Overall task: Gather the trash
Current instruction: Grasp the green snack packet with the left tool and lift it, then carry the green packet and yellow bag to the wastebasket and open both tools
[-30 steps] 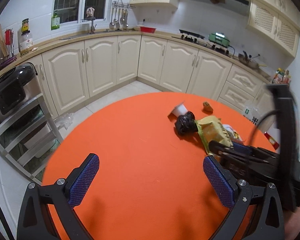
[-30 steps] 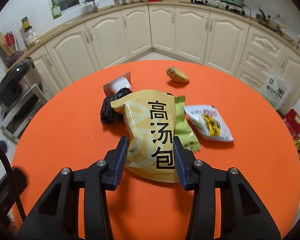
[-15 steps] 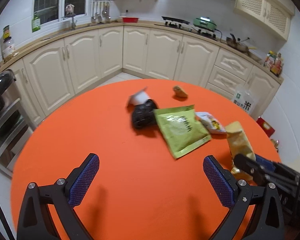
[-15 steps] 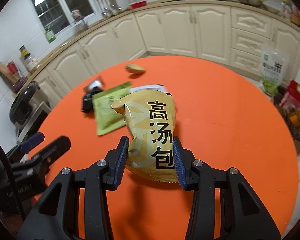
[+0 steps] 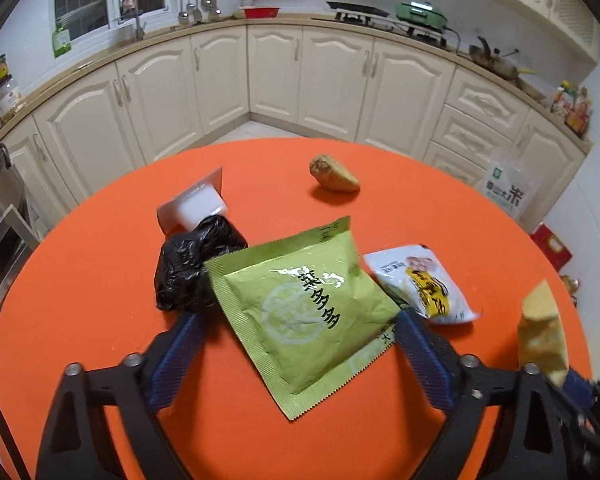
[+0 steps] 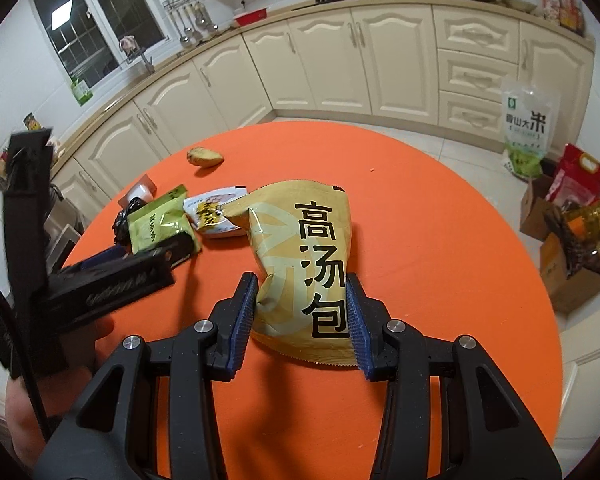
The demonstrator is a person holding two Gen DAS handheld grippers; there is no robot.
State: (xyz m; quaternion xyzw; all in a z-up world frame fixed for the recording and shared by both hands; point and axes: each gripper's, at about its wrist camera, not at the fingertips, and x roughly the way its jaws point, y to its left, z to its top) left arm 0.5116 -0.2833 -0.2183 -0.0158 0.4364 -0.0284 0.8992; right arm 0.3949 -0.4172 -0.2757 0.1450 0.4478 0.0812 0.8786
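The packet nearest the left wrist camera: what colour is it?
Light green packet, seen best in the left wrist view.

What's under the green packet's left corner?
The green packet overlaps the crumpled black bag, hiding the bag's right side. The orange table lies under the rest; anything else beneath is covered.

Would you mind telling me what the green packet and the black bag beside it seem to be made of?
The green packet looks like glossy plastic or foil laminate: it shows bright glare patches and a serrated, heat-sealed edge. The black bag looks like thin, soft plastic film: it is crumpled into many small shiny creases. Neither material can be confirmed by sight alone.
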